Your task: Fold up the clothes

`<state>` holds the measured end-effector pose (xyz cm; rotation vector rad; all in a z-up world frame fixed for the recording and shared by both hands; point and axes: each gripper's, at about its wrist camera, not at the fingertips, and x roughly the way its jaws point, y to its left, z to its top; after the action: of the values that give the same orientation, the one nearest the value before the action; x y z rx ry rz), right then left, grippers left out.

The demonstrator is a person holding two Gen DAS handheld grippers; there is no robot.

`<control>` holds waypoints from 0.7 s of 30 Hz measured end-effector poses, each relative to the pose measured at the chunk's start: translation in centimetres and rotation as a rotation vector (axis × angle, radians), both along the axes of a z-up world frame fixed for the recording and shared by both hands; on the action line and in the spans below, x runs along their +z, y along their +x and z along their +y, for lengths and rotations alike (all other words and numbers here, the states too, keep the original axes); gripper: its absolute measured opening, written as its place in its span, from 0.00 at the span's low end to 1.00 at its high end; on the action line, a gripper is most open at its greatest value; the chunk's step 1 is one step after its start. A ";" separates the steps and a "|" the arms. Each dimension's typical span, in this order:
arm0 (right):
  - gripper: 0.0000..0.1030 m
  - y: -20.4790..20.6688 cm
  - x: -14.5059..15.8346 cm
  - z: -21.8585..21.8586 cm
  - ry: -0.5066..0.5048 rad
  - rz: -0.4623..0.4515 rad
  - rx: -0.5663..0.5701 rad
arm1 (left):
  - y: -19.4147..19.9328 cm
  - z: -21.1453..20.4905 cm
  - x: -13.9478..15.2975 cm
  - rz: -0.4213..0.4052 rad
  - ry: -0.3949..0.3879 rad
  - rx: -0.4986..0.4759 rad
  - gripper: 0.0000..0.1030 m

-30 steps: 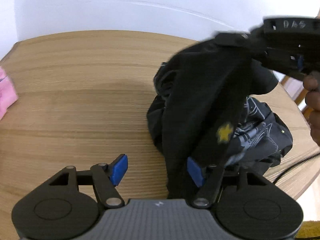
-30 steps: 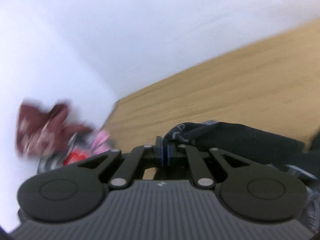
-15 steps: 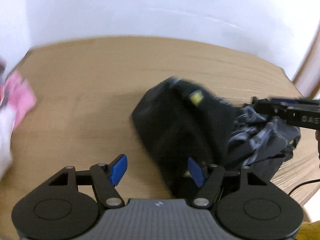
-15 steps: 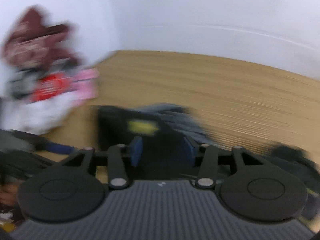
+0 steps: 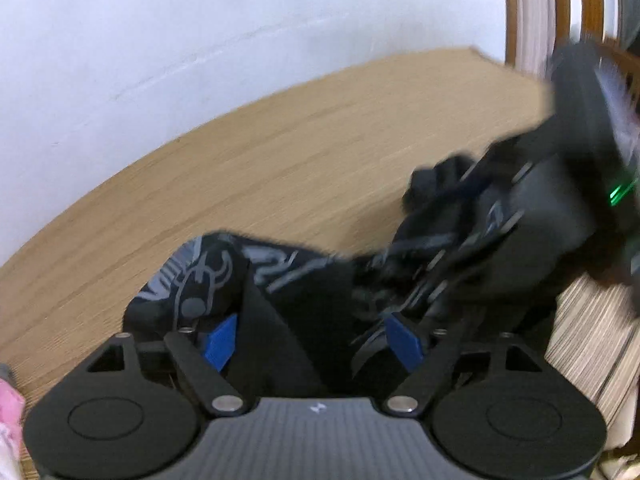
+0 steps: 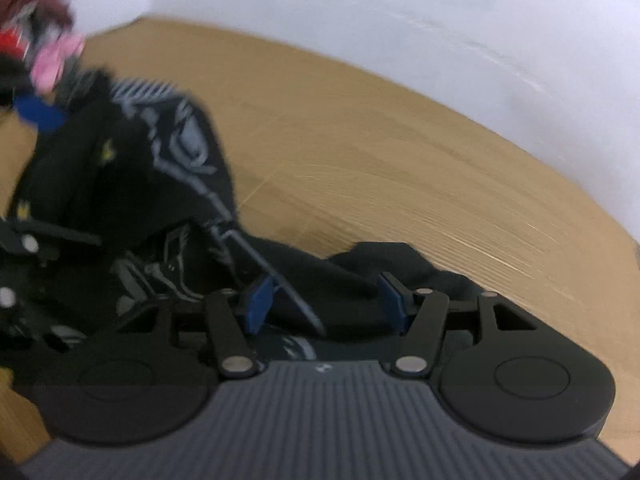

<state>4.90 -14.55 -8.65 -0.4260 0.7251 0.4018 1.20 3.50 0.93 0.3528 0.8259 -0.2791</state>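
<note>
One black garment (image 5: pixel 304 292) with grey-white printed graphics lies crumpled on a light wooden desk (image 5: pixel 280 168) that stands against a white wall (image 5: pixel 200 20). The cloth is bunched toward the near edge of the desk, directly under both tools. Two small yellow marks show on the fabric in the right wrist view.

Two claws are present, one per hand. The left claw (image 5: pixel 312 340) has its two blue-padded fingers (image 5: pixel 220 340) spread wide, with a fold of the black garment rising between them; the pads are not pressing on it. The right claw (image 6: pixel 324 300) is likewise spread, its two blue pads (image 6: pixel 256 304) set apart, with dark cloth lying in the gap and beneath them. Neither claw is pinching the fabric.

In the left wrist view the right claw appears blurred at the right side, above the garment, with one green light glowing on its body. In the right wrist view one pile of other clothes (image 6: pixel 44 48), pink, red and maroon, sits blurred at the far left corner of the desk.
</note>
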 end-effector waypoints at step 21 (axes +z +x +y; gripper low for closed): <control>0.59 -0.4 -0.7 -2.6 -0.077 -0.058 0.362 | 4.1 -1.6 -7.4 0.104 0.103 0.056 0.72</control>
<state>4.54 -17.18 -9.35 -0.6426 0.6078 0.7002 5.27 1.86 -6.44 0.4132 0.9528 -0.2044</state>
